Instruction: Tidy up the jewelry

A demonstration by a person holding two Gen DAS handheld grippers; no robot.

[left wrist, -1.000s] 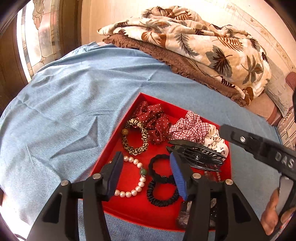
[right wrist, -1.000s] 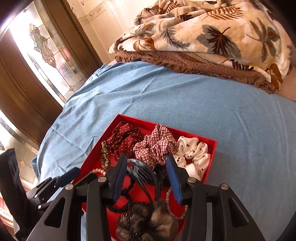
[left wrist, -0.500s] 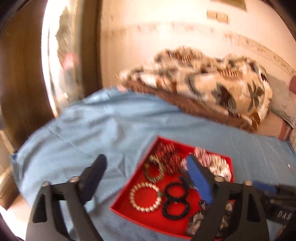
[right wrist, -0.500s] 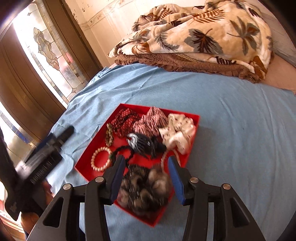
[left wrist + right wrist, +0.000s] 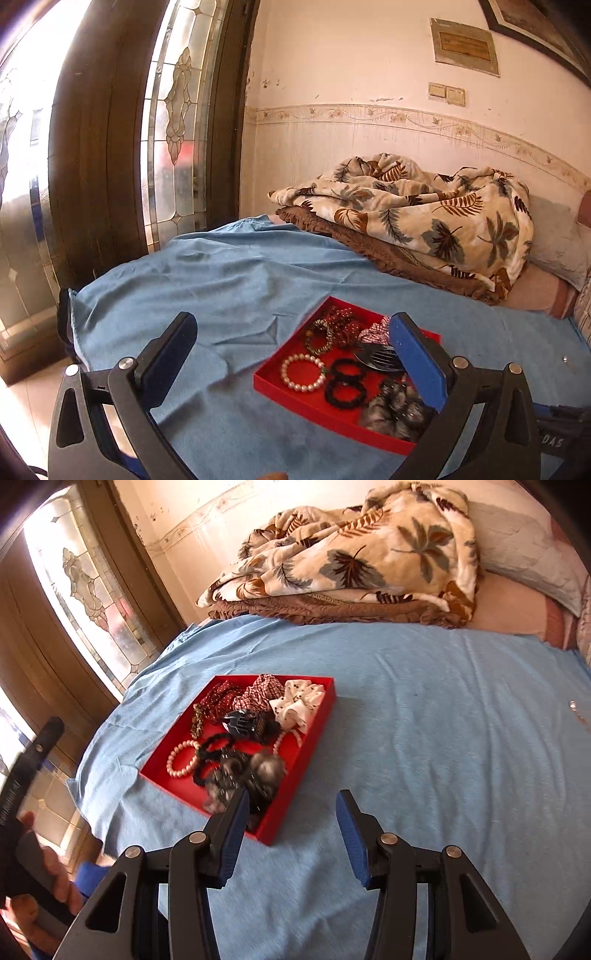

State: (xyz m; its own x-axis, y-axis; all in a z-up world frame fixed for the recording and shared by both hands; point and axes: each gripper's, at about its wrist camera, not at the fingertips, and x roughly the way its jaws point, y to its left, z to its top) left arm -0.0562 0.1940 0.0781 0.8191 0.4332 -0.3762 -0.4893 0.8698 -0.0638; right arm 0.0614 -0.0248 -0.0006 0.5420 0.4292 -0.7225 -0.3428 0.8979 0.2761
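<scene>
Red tray (image 5: 295,775) on the blue bedspread (image 5: 424,720) held your pearl bracelet (image 5: 303,373), scrunchies and claw clip (image 5: 376,356), gathered there for sorting; your left gripper (image 5: 291,354), jaws just widened, and right gripper (image 5: 291,834) hung empty, apparently backed off.

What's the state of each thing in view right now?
left gripper: open, empty; fingers have just been opening.
right gripper: open, empty, above the blue sheet.
red tray: lidless, flat on the sheet, full.
pearl bracelet: lying flat in the tray.
black claw clip: lying in the tray.
leaf-print blanket: bunched up.
</scene>
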